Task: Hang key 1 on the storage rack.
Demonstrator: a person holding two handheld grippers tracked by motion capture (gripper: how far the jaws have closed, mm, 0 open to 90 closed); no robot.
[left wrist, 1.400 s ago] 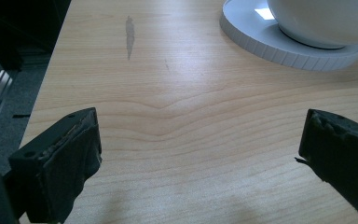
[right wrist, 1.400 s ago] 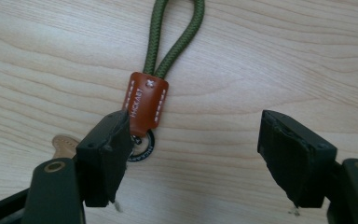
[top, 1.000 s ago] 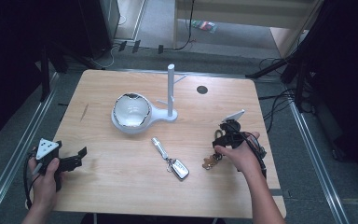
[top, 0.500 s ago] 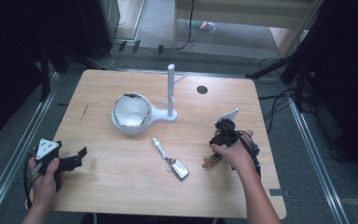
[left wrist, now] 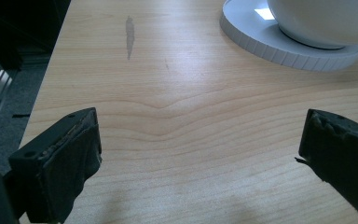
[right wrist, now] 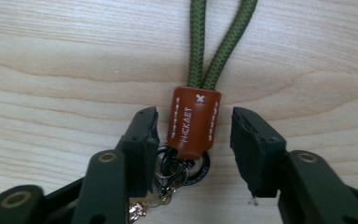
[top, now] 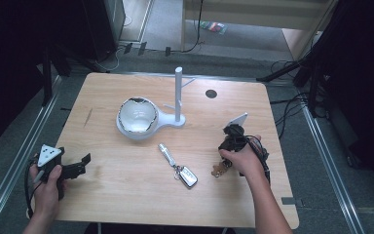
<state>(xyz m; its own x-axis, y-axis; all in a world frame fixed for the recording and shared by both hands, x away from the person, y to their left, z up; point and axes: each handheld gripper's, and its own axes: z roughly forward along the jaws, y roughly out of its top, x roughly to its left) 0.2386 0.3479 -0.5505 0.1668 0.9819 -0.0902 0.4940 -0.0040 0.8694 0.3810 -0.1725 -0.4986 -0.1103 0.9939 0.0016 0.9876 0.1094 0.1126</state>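
Two jaws of the right gripper are now straddling the brown leather tab of a keychain, one pad on each side of it with a sliver of gap left, so they are standing open and not yet pinching. Compared with a second ago, the right hand is sitting lower and closer to the person, tipped down over the keychain on the surface. That suggests the reach is ending and the grasp is about to begin. Beyond the jaws, the green cord is running straight away from the tab; just under them, the metal rings are lying bunched. The right wrist is bending downward, with the grey plate pointing up and away.

The left gripper is resting low with the jaws spread wide and empty, the bowl on its white base lying well ahead of them, unmoved from a second ago.
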